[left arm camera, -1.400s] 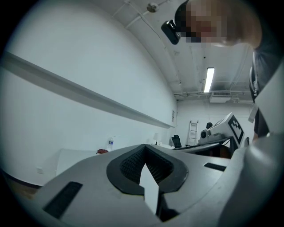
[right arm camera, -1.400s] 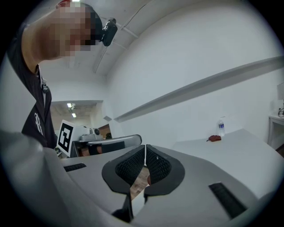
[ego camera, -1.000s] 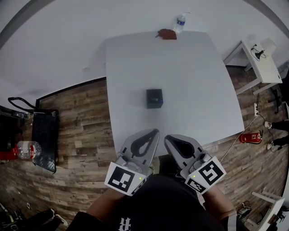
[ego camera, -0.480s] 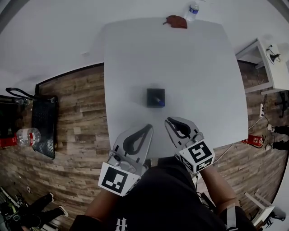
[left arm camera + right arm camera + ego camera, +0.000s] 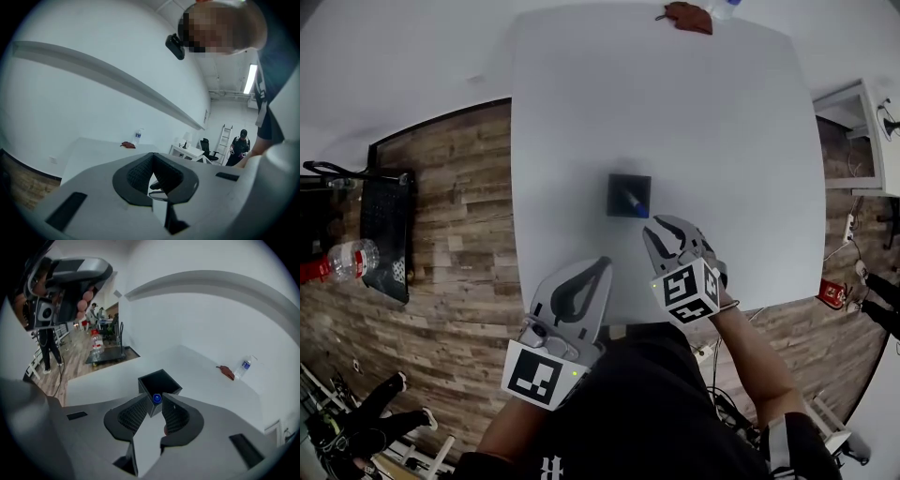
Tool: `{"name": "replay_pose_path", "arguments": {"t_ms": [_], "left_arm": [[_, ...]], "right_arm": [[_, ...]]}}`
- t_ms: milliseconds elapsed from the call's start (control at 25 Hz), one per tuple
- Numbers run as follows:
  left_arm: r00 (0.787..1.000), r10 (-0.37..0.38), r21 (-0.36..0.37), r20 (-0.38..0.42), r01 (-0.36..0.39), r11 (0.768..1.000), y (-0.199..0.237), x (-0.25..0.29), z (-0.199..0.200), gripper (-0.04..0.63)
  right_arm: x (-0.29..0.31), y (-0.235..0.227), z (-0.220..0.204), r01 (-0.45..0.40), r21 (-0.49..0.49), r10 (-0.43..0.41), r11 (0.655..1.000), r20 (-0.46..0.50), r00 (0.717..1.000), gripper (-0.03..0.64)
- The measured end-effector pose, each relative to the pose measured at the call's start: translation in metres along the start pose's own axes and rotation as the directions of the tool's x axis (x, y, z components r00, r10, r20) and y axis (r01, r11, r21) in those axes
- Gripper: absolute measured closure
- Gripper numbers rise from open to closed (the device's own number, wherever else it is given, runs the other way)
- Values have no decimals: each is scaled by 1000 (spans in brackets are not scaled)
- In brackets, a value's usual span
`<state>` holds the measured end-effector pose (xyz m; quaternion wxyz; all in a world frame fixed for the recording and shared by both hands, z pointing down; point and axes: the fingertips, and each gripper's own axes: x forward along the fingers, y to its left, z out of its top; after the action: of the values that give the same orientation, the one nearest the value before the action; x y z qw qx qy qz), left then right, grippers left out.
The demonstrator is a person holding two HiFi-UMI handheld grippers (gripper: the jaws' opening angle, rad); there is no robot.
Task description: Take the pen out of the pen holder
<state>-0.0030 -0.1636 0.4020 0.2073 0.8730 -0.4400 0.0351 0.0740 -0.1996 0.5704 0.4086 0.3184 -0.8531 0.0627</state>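
Table [image 5: 581, 112] w/ pen [image 5: 635, 201] in holder [image 5: 617, 190]

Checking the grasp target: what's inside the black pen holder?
One pen with a blue end leans in the pen holder. Its lower part and the holder's bottom are hidden.

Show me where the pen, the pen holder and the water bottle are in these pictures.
pen [image 5: 156, 398], right gripper view, on its blue end.
pen holder [image 5: 615, 195], head view, on its dark left wall.
water bottle [image 5: 244, 365], right gripper view, on its body.
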Motion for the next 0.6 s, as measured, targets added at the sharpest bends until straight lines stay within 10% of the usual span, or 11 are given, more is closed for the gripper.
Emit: {"name": "replay_pose_path", "arguments": {"t_ms": [600], "left_arm": [[999, 43, -20, -9, -43, 999, 5, -4, -11, 588]], "right_arm": [[36, -1, -13, -65, -126, 52, 990, -102, 993, 520]]}}
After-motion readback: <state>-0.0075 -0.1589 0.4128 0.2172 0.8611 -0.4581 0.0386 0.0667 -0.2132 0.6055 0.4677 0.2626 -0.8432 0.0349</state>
